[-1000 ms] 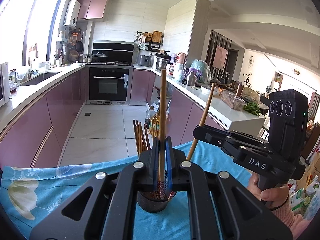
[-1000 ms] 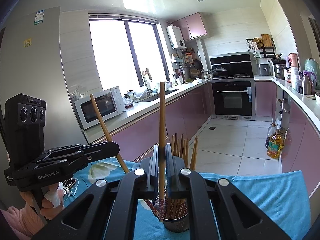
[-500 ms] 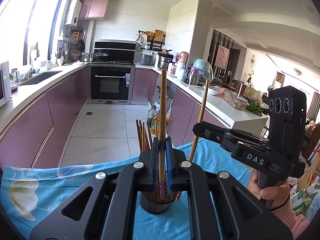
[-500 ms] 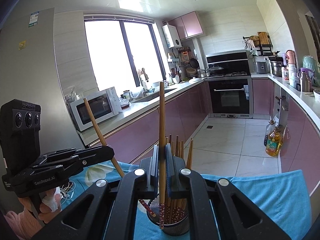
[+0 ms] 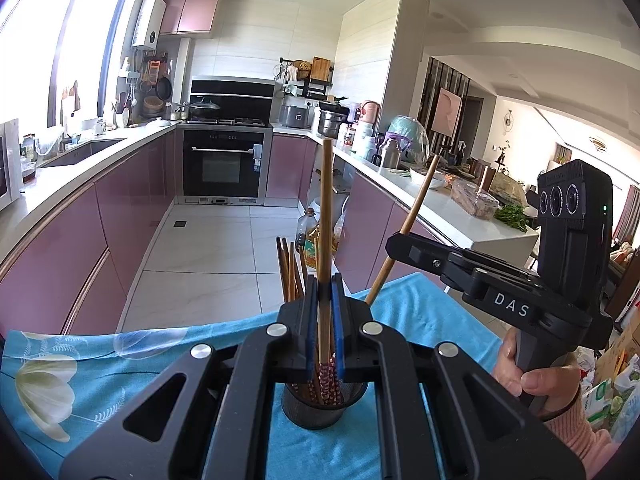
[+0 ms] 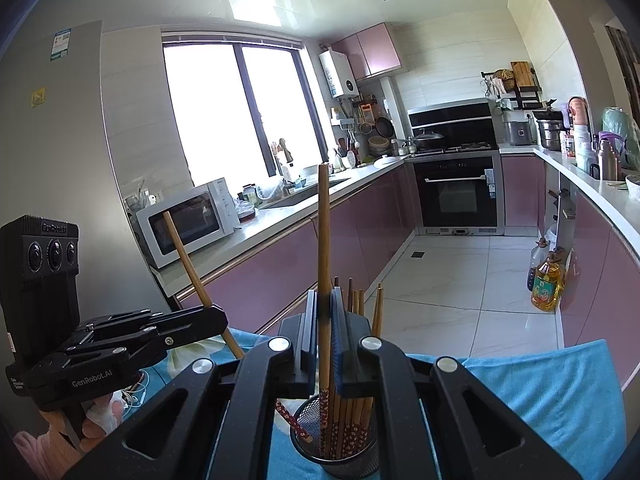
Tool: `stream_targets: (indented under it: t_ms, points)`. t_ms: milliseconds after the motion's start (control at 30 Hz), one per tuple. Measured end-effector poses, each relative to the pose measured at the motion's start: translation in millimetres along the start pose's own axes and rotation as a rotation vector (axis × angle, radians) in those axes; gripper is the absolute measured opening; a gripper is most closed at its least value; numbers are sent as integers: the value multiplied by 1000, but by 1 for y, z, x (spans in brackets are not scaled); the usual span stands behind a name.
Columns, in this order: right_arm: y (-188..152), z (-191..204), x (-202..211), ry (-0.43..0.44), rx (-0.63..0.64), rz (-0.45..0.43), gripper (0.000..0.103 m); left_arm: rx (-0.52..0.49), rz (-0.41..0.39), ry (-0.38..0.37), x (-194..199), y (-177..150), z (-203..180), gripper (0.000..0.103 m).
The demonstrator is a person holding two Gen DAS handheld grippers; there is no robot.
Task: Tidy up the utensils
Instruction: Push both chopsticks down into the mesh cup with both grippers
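A black mesh holder (image 5: pixel 320 408) (image 6: pixel 340 452) with several wooden chopsticks stands on the blue flowered cloth (image 5: pixel 100 368). My left gripper (image 5: pixel 325 280) is shut on one upright chopstick (image 5: pixel 326 208). That chopstick's patterned lower end hangs in the holder's mouth. In the right wrist view the left gripper (image 6: pixel 218 318) comes in from the left, and its chopstick (image 6: pixel 186 260) leans down to the holder's rim. My right gripper (image 6: pixel 324 296) is shut on another upright chopstick (image 6: pixel 323 240) whose patterned end is inside the holder. The left wrist view shows the right gripper (image 5: pixel 394 244) with its tilted chopstick (image 5: pixel 416 208).
The cloth-covered table ends just beyond the holder, with tiled floor below. Pink cabinets line both sides. Oil bottles (image 6: pixel 546 284) stand on the floor at the right. A microwave (image 6: pixel 188 220) sits on the left counter. A white cable (image 6: pixel 134 390) lies by the left hand.
Both held chopsticks have shifted only slightly, and the left one leans a little lower in the right wrist view. Both grips stay shut.
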State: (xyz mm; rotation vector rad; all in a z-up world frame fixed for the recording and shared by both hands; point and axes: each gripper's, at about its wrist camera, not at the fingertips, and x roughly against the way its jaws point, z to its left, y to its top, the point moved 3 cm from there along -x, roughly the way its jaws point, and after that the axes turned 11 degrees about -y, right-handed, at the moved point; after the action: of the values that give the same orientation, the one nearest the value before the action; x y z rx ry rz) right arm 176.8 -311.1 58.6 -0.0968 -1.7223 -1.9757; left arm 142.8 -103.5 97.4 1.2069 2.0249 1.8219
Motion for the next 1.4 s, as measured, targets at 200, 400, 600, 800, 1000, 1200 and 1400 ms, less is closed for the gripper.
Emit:
stream_targets:
  t_ms: [200, 400, 600, 800, 1000, 1200, 1400]
  points:
    - [-5, 1, -7, -4, 5, 22, 6, 1, 12, 5, -5, -3, 6, 7]
    - [-11, 2, -11, -7, 14, 41, 6, 4, 30, 7, -12, -7, 13, 7]
    - [-16, -1, -13, -12, 16, 60, 6, 12, 41, 9, -16, -12, 21, 7]
    - [-21, -1, -15, -14, 19, 72, 6, 14, 57, 13, -22, -16, 27, 7]
    - [-26, 0, -18, -19, 26, 91, 6, 18, 77, 12, -28, -21, 32, 7]
    - [-33, 2, -22, -20, 31, 115, 6, 22, 101, 19, -37, -28, 35, 7]
    - [-39, 2, -28, -20, 35, 137, 6, 24, 122, 26, -45, -32, 39, 7]
